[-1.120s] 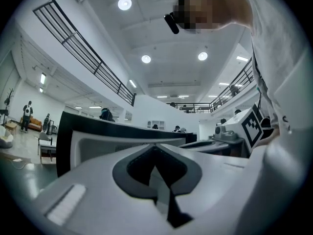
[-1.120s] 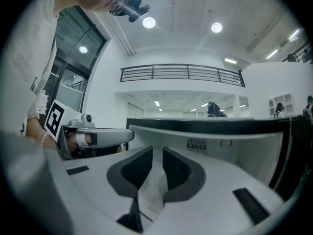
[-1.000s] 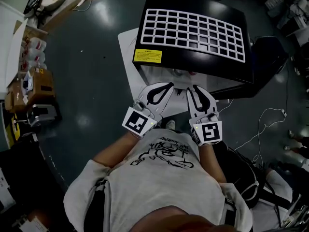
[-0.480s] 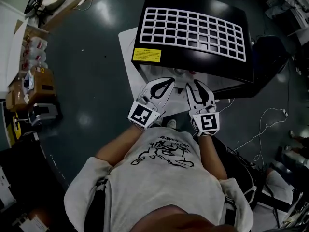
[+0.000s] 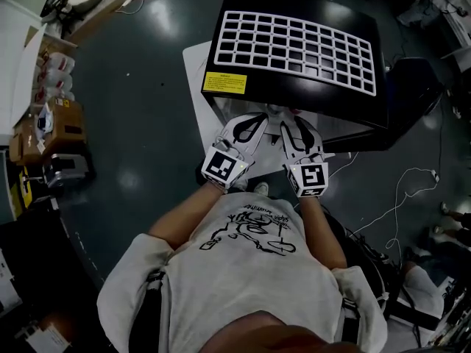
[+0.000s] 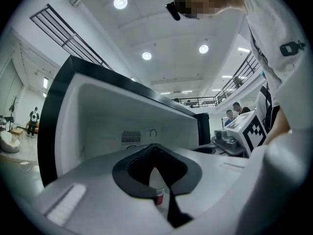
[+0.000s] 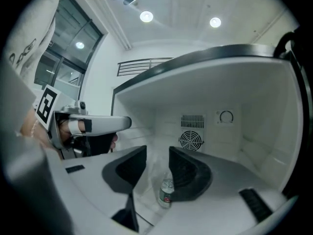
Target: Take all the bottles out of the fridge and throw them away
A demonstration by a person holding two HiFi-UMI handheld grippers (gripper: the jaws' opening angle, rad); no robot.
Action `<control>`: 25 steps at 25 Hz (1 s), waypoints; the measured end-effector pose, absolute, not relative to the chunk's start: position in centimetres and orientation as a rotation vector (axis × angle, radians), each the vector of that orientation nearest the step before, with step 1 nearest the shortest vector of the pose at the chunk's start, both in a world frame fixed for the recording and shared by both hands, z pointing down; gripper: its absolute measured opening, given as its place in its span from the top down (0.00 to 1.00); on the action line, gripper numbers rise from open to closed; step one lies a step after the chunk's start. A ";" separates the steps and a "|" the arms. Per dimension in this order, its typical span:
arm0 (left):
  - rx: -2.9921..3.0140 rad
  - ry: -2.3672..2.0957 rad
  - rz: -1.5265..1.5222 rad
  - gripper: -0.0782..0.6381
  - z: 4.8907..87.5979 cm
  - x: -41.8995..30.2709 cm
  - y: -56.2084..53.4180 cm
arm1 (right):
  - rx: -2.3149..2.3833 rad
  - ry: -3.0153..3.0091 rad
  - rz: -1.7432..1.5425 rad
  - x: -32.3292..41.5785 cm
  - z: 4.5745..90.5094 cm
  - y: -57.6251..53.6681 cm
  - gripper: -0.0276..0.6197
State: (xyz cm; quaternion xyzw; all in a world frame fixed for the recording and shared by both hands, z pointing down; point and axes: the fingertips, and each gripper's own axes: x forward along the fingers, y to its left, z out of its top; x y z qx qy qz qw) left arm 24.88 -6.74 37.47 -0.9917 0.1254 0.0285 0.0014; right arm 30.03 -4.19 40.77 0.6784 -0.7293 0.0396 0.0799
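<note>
- A clear bottle (image 7: 167, 192) with a red label is seen standing upright on the white floor inside the fridge (image 7: 254, 116), in front of the round fan grille (image 7: 190, 141)
- It is framed by the right gripper (image 7: 157, 153), whose jaws have just been opening; they are held apart and nothing is gripped, the bottle lying beyond their tips
- The jaws of the left gripper (image 6: 155, 146) are closed tip to tip and empty, with the bottle showing through their loop
- Both grippers are held side by side at the fridge's open front
</note>
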 end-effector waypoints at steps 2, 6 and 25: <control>-3.124 0.409 0.087 0.88 37.8 25.0 -7.1 | 2.021 -2.174 0.106 30.1 41.3 -4.6 0.78; -3.128 0.427 0.079 0.88 38.4 25.3 -7.8 | 2.019 -2.166 0.106 30.5 42.0 -5.4 0.77; -3.098 0.438 -0.006 0.88 42.1 26.5 -9.8 | 2.040 -2.127 0.198 32.1 45.4 -8.3 0.71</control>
